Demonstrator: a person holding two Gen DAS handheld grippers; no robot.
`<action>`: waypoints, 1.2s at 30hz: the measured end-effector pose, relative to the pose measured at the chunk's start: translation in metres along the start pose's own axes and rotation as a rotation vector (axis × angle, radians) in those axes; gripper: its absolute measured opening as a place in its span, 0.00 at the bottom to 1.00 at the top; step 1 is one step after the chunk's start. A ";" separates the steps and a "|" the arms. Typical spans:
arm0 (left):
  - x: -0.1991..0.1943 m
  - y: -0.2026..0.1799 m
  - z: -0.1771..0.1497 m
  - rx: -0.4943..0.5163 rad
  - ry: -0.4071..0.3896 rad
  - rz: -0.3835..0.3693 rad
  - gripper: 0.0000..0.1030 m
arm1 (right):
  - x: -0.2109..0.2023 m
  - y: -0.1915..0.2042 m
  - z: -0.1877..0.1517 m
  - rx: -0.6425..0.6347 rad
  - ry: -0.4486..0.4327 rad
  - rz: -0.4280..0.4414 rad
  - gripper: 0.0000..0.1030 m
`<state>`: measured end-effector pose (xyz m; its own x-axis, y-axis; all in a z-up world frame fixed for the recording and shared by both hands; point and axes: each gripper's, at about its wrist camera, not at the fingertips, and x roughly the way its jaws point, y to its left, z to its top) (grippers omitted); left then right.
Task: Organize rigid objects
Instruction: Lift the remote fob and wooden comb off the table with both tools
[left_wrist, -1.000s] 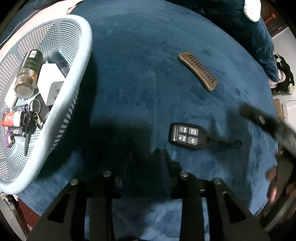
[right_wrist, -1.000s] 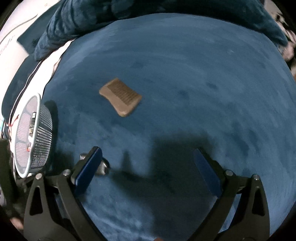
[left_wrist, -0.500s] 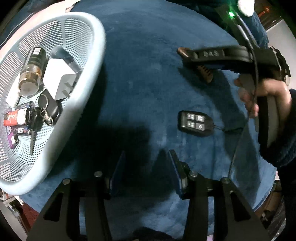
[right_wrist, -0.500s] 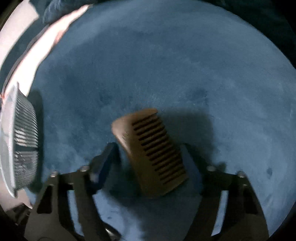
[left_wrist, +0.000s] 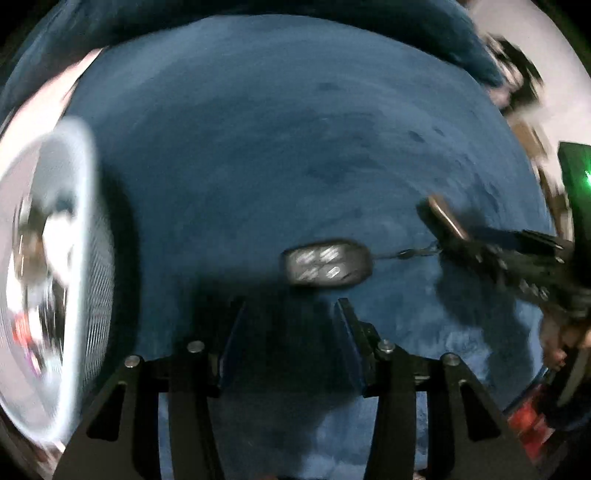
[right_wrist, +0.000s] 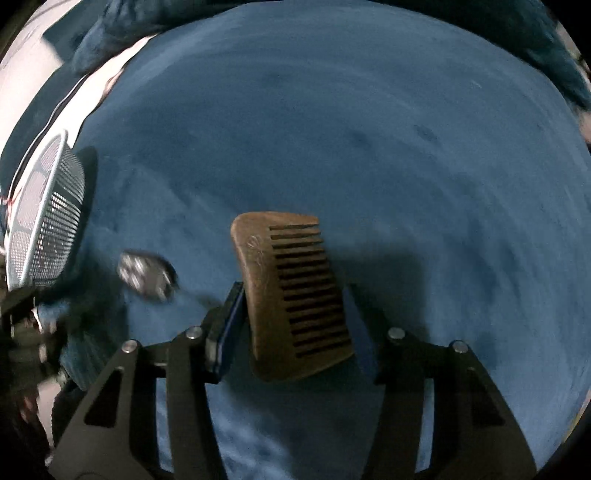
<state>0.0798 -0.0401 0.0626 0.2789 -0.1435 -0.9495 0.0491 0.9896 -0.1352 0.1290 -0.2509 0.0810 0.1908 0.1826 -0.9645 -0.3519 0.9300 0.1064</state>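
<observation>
While my right gripper (right_wrist: 295, 325) has just been closing, the wooden comb (right_wrist: 291, 295) sits between its pads, held.
Its long axis runs away from the camera, teeth pointing right, above the blue cloth (right_wrist: 406, 147); my left gripper (left_wrist: 288, 332) stands partly apart, empty, near the remote (left_wrist: 327, 267).

A deep blue plush blanket (right_wrist: 369, 129) covers the whole surface, its nap smudged with darker patches.
</observation>
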 end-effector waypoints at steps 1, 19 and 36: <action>0.005 -0.008 0.008 0.058 0.003 0.014 0.48 | -0.003 -0.008 -0.012 0.032 0.005 0.002 0.52; 0.019 -0.028 -0.011 0.222 0.128 -0.224 0.44 | -0.010 -0.031 -0.045 0.205 0.001 0.053 0.54; 0.021 -0.044 -0.025 0.478 0.130 -0.124 0.57 | -0.002 -0.024 -0.041 0.173 0.026 0.052 0.63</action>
<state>0.0599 -0.0863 0.0417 0.1230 -0.2273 -0.9660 0.5164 0.8459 -0.1333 0.0992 -0.2868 0.0707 0.1518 0.2255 -0.9624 -0.1976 0.9609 0.1939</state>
